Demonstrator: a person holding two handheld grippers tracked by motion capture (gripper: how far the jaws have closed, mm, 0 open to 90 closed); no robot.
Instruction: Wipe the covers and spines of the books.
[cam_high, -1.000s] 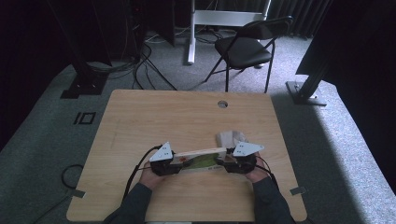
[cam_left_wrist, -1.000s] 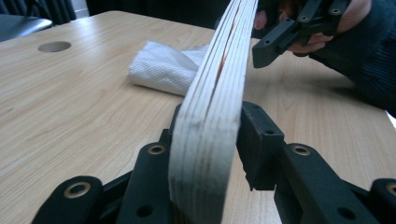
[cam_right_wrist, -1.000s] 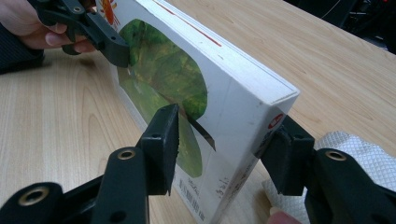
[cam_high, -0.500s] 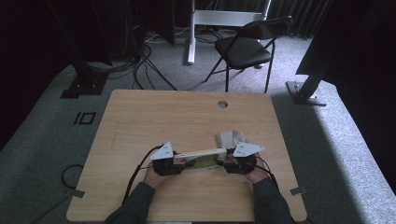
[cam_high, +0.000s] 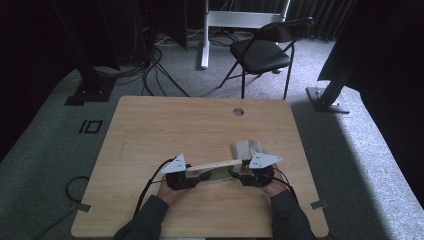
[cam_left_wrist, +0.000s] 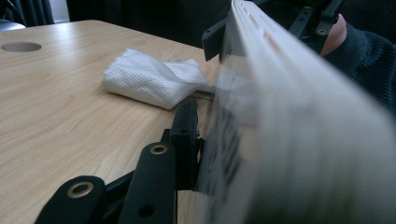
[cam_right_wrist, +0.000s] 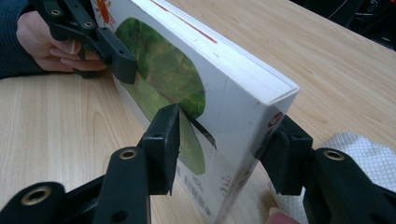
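Nearest the camera in the high view: two dark-sleeved forearms entering from the bottom edge, each hand on a gripper. Left gripper (cam_high: 181, 176) clamped on the left end of a white book (cam_high: 215, 169), one black jaw pressed flat against its cover in the left gripper view, the far jaw hidden behind the blurred book (cam_left_wrist: 299, 116). Right gripper (cam_high: 256, 172) pinching the opposite end; in the right gripper view, one jaw on the green-illustrated cover and the other on the back, just below the corner of the book (cam_right_wrist: 196, 84). Book held on edge between the two grippers, long side running left to right over the near half of the surface (cam_high: 200, 125), cover with green picture facing the person, white page block uppermost; contact of lower edge with the surface not discernible. Just behind the right end of the book: crumpled white paper towel (cam_high: 247, 148), lying on the wood; seen also in the left gripper view (cam_left_wrist: 149, 79) and at the lower right corner of the right gripper view (cam_right_wrist: 369, 154). Farther back on the surface: round cable hole (cam_high: 238, 111) near the far edge. Beyond the surface, on grey carpet: black folding chair (cam_high: 265, 50), white stand leg (cam_high: 205, 35), loose black cables (cam_high: 155, 60), dark stand bases to either side.
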